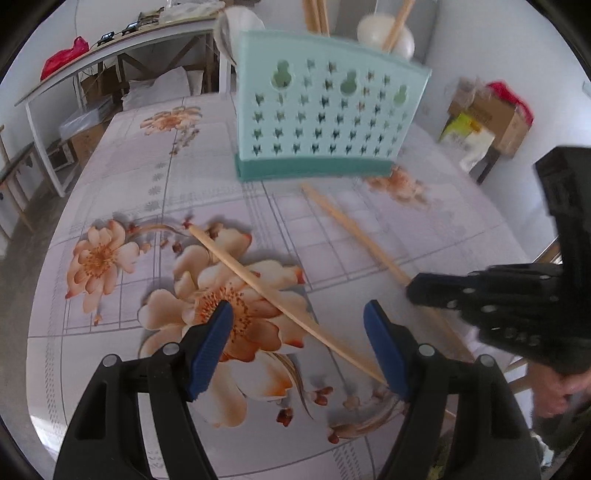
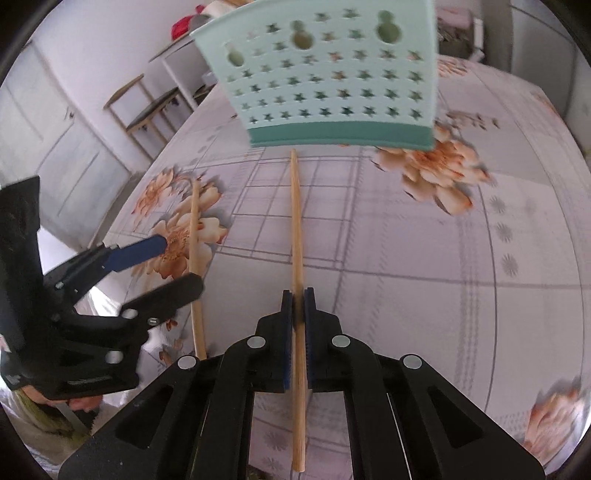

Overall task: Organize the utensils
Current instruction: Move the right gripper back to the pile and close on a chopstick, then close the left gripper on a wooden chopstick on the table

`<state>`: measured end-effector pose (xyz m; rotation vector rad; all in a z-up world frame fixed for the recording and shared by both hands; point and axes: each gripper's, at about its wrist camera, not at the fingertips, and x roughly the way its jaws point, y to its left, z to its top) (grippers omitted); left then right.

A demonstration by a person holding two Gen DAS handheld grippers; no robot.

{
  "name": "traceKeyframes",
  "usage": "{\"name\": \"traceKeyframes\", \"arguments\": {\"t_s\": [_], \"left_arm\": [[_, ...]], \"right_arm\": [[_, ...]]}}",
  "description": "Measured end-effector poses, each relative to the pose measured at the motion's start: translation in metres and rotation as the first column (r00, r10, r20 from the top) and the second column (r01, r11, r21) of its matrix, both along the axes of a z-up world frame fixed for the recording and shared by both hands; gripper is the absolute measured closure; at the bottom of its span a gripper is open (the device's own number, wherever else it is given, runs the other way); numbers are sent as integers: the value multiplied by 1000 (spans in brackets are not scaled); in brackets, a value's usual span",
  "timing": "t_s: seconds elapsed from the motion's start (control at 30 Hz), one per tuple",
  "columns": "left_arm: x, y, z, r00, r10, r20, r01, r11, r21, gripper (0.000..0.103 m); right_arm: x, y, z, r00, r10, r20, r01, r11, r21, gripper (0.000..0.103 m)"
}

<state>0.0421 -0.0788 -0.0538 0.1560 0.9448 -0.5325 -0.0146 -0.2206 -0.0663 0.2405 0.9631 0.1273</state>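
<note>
Nearest the lens in the right wrist view: the right gripper [image 2: 297,301], clenched on a chopstick [image 2: 296,221], blue pads pressing its shaft from both sides. Runs straight away from the jaws toward the holder [image 2: 325,85], far tip just short of the holder's dark green base; near end pokes out behind the jaws toward the camera. Whether lifted off the tablecloth [image 2: 424,295] or resting on it, cannot tell.

Left gripper [image 1: 297,325] released, jaws wide apart, nothing pressed between the pads. Hovers over a second chopstick [image 1: 266,288] lying flat on the tablecloth [image 1: 110,177], in front of the holder [image 1: 325,114] and off to its left side as seen from the left wrist. Crosses the gap between the 2 blue pads on a diagonal, thin tip pointing toward the holder, thick end passing behind the right-hand pad.

Holder: pale green plastic, star-shaped cutouts and 3 larger gourd-shaped holes, upright on the flowered tablecloth. More chopsticks [image 1: 317,14] and 2 white spoons [image 1: 384,31] standing inside, rising above its rim.

In the left wrist view, the right gripper [image 1: 413,291] black and blurred, in front of the holder and to its right, with the gripped chopstick [image 1: 354,229] reaching from it toward the holder's base.
</note>
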Motion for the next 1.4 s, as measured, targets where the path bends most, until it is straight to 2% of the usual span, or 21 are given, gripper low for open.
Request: {"name": "traceKeyframes", "arguments": {"t_s": [0.13,0.2,0.33,0.4,0.47,0.6,0.9,1.13,1.4], "left_arm": [[-3,-14,-6,1000,-17,20,15,996,89,35],[-6,-18,-6,999,-30,34,26,994,106,41],[-8,-17,-6,998,-40,50,35,994,103,53],[-6,-13,-5,998,-32,55,26,995,99,66],[-3,-9,-4,998,-27,56,21,995,93,73],[3,3,-4,998,-22,62,17,996,87,83],[6,27,-3,998,-29,50,25,997,76,91],[-11,42,-3,998,-57,11,56,996,71,92],[-25,57,0,997,-44,-61,44,999,2,92]], "right_arm": [[-3,-3,0,1000,-20,4,20,999,30,99],[-4,-2,0,1000,-23,7,23,999,24,99],[-5,0,0,1000,-22,12,22,1000,20,99],[-5,-1,0,1000,-23,11,22,999,24,99],[-5,-1,0,1000,-22,12,22,999,25,99],[-5,-1,0,1000,-21,14,21,999,24,99],[-8,-1,1,1000,-10,4,10,1000,17,99],[-24,-8,1,999,-5,-32,6,999,40,99],[-40,-11,1,999,-8,-53,10,999,35,99]]}}
